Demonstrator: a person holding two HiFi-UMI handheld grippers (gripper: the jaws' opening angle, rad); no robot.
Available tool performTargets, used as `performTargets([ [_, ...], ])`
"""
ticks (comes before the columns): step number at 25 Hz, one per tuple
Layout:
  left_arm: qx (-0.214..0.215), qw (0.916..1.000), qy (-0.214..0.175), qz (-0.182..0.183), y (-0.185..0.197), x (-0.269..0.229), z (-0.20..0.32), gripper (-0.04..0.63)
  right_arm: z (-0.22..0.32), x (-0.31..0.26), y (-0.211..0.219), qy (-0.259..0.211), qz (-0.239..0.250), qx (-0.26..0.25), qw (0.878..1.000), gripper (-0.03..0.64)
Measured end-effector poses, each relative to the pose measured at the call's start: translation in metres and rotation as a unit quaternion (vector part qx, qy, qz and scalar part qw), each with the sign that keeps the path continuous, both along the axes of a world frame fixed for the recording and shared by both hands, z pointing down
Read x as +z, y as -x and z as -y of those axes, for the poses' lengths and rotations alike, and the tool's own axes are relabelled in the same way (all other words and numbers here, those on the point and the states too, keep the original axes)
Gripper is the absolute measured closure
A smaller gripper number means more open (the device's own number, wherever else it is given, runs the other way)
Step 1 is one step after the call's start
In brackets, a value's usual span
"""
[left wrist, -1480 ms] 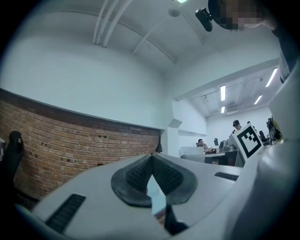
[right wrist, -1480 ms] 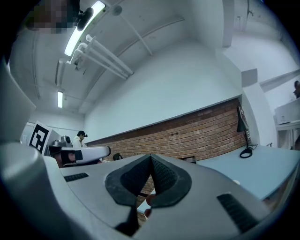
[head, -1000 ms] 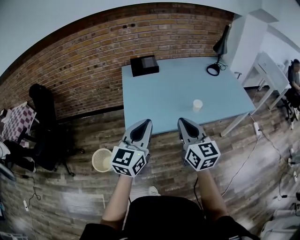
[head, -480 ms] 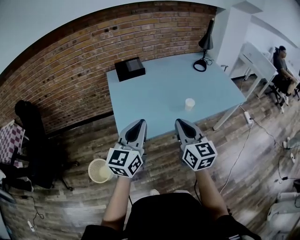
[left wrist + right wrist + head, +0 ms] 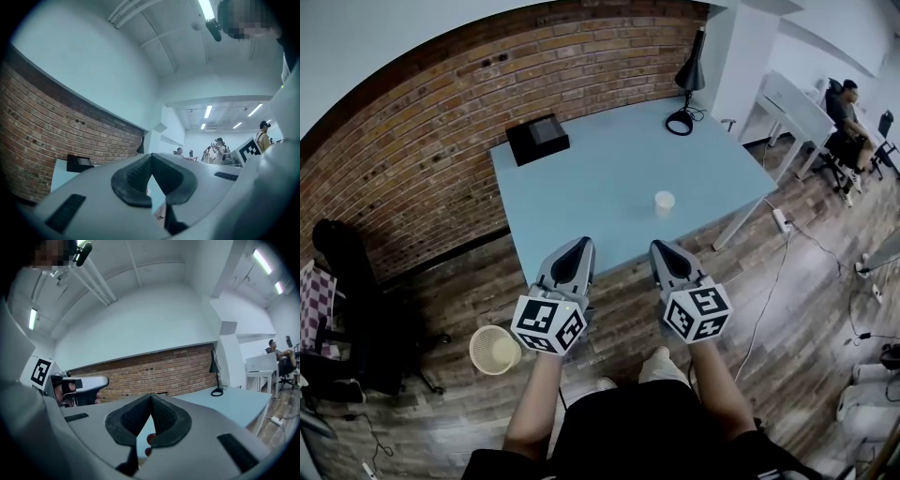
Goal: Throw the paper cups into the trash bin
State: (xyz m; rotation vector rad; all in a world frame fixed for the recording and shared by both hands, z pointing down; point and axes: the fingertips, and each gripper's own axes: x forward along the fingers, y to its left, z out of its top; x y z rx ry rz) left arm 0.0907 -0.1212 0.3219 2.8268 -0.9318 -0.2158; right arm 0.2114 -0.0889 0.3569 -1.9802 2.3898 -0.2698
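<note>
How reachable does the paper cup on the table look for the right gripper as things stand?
Probably yes. The paper cup stands alone near the front edge of the table, ahead of the right gripper, with nothing standing between them. The jaws are shut, so they would need to open first.

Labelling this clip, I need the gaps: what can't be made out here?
Paper cup: head view, too small to tell whether empty.
Trash bin: head view, contents too small; neither gripper view shows it.
Black box: head view, too small to identify.
</note>
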Motion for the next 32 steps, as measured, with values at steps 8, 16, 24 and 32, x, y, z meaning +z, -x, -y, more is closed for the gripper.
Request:
performTargets([
  [8,0.013,0.9998,0.007,0.014,-0.030,0.008,0.003,0.592,0.008,0.003,-0.027,-0.001,0.011,0.005,1.000,0.620],
  [16,0.012,0.9997,-0.001,0.023,-0.081,0.004,0.019,0.592,0.024,-0.014,-0.081,-0.023,0.021,0.008,1.000,0.621],
  [24,0.014,0.9994,-0.015,0.029,-0.152,-0.007,0.043,0.592,0.048,-0.020,-0.145,-0.030,0.024,0.007,0.999,0.620],
  [32,0.003,0.9992,-0.004,0.040,-0.213,0.002,0.070,0.592,0.076,-0.018,-0.208,-0.026,0.029,-0.001,0.999,0.620],
])
